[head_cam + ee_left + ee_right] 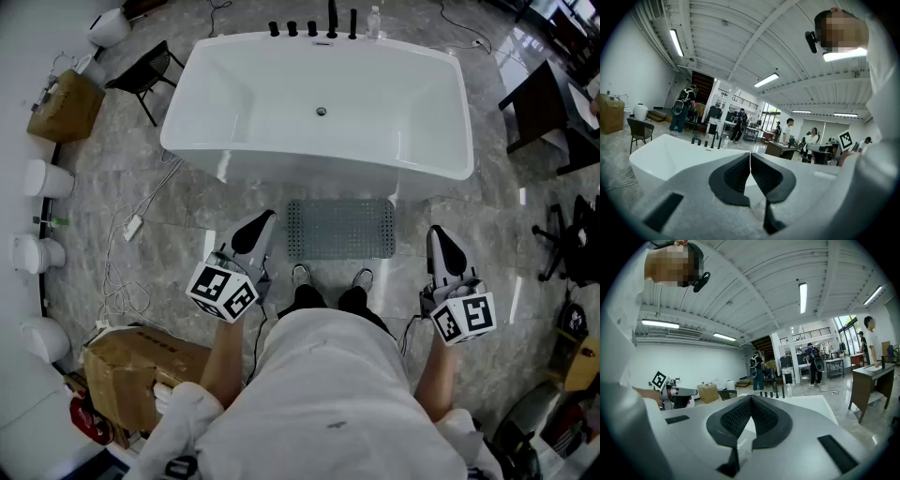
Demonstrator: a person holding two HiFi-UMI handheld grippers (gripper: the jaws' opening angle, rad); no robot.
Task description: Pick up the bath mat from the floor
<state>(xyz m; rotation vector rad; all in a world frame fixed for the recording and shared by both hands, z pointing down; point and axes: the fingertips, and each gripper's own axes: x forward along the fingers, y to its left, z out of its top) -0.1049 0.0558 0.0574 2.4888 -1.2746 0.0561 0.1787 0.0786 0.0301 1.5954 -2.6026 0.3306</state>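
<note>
Fingers of left gripper (265, 218) and right gripper (438, 232) closed, empty; bath mat (340, 228) beside bathtub (309, 170); cardboard box (131, 361) contents unclear.

This is a large open hall serving as both workshop and office, with a bathroom fixture standing loose in the middle of it. In the head view, a white freestanding bathtub (412, 103) with black taps (312, 29) stands at top centre on a glossy grey stone floor (202, 202), with a grey bath mat (340, 229) in front of it. A cardboard box (141, 370) sits at lower left, loose cables (127, 272) lie at left, and a black chair (145, 67) stands at upper left. The left gripper view shows a ribbed roof with beams and strip lights (766, 79) across the top. A railed gallery (740, 100) is at mid-frame, and people (787, 131) stand among desks right of centre.
</note>
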